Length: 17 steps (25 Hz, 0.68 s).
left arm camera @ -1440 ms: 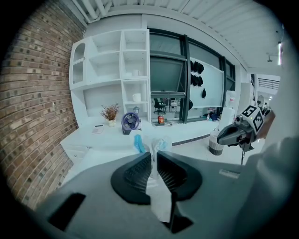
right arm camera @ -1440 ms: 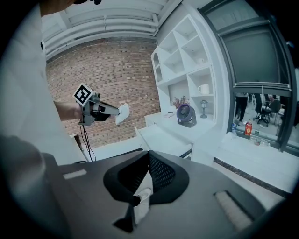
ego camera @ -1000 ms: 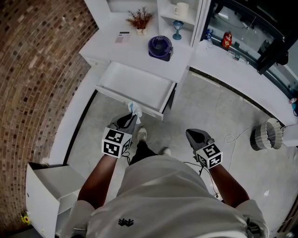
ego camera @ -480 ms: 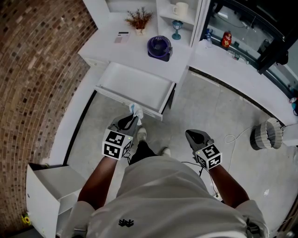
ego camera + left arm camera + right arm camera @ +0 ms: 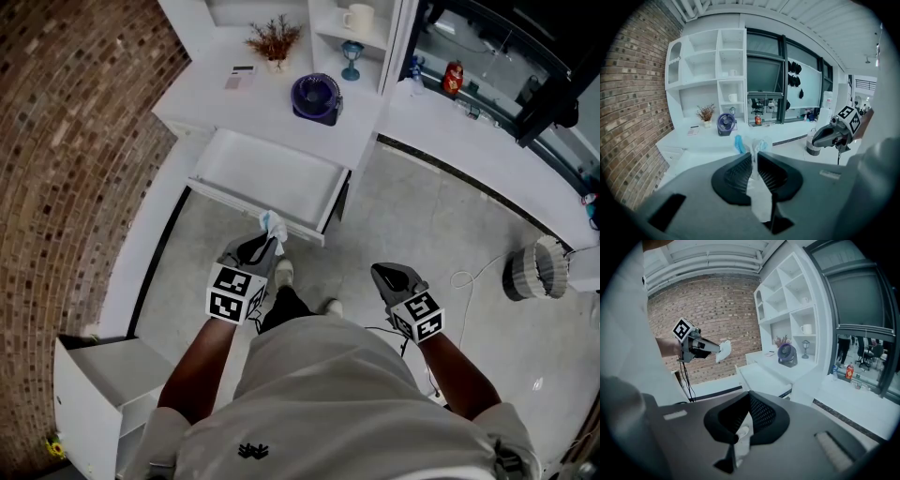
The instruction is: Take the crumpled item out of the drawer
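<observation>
The crumpled item (image 5: 272, 223), a wad of white and blue tissue, sticks out of my left gripper (image 5: 267, 241), which is shut on it just in front of the open white drawer (image 5: 246, 198). In the left gripper view the wad (image 5: 755, 185) is pinched between the ribbed pads (image 5: 740, 171) and rises above them. The drawer's inside looks bare. My right gripper (image 5: 379, 273) hangs over the floor to the right, shut with nothing in it; its own view shows the jaws (image 5: 749, 397) closed together. From there I see the left gripper (image 5: 701, 347) holding the wad (image 5: 724, 350).
On the white counter behind the drawer stand a blue fan (image 5: 315, 97), a dried plant (image 5: 273, 42) and a small flat device (image 5: 241, 76). A brick wall (image 5: 66, 159) runs along the left. A white cabinet (image 5: 94, 394) is at lower left, a wicker bin (image 5: 536, 270) and cable at right.
The head view has drifted slightly. Both grippers keep their places, and the left one keeps its hold on the wad.
</observation>
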Available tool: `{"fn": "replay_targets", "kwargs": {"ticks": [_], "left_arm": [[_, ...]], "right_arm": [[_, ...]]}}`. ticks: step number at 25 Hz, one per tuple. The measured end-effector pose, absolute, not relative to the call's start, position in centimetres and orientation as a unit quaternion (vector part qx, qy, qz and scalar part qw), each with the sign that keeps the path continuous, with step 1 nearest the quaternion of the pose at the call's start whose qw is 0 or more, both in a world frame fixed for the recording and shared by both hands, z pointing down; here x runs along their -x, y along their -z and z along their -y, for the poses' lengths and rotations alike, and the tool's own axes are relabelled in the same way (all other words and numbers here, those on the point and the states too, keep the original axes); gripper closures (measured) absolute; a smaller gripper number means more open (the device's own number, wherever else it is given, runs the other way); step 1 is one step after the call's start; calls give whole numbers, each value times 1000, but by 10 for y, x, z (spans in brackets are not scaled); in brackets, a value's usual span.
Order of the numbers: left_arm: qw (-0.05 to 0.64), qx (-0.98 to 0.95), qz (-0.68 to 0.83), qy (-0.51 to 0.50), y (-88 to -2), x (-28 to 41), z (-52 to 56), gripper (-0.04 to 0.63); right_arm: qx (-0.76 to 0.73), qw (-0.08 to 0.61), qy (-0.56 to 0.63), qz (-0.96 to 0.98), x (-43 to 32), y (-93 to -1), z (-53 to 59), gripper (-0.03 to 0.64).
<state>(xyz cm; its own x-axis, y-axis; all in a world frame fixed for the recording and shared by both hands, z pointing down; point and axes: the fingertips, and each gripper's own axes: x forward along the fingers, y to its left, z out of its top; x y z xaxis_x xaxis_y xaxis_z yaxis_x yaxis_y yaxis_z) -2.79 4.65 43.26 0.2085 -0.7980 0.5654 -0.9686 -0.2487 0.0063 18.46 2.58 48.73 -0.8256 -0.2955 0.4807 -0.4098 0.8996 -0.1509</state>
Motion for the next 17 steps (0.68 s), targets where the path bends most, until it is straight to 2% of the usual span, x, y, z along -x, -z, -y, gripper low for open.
{"fn": "replay_targets", "kwargs": {"ticks": [12, 17], "left_arm": [[181, -755, 583, -239, -438, 30, -26, 548], [179, -754, 584, -242, -439, 29, -15, 548]], "right_arm": [[-185, 234, -127, 946, -187, -495, -12, 604], [-190, 216, -116, 951, -187, -488, 3, 604]]}}
